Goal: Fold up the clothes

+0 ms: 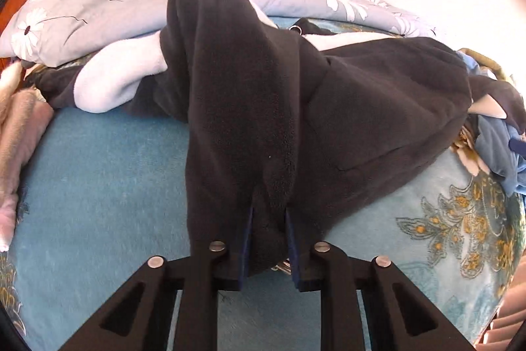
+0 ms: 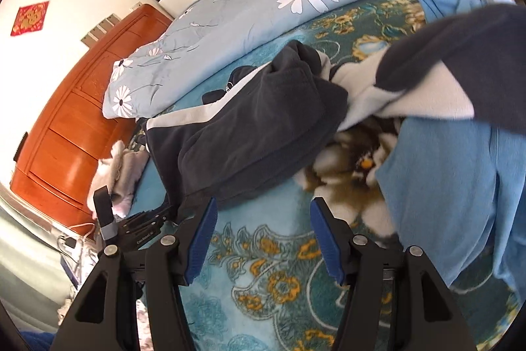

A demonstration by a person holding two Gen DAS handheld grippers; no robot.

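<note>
While the bed carries everything here, each line takes one part of the scene.

Bed cover: a teal plush blanket [image 1: 98, 180] with a gold and grey flower pattern is spread over the bed.

Garment: a dark charcoal fleece jacket with white panels [image 1: 378, 107] lies crumpled across the middle of the blanket; one sleeve or edge is drawn toward the left wrist camera.

Left gripper: the left gripper [image 1: 269, 219] has its blue-padded jaws clamped on a thick fold of the dark fleece, the cloth filling the narrow gap between them. It also shows at the lower left of the right wrist view [image 2: 154, 219].

Right gripper: the right gripper [image 2: 263, 236] has its jaws well apart with nothing between them; only the patterned blanket shows in the gap. It hangs just short of the jacket's near edge.

Quilt: a pale blue quilt with white daisy print [image 1: 98, 9] is bunched along the far side of the bed, behind the jacket.

Other clothes: a light blue garment [image 2: 453, 186] lies on the right, partly under a dark and white piece of fleece; a pinkish-grey fluffy garment [image 1: 19, 134] sits at the left edge.

Headboard: an orange-brown wooden headboard [image 2: 82, 134] stands at the bed's end.
</note>
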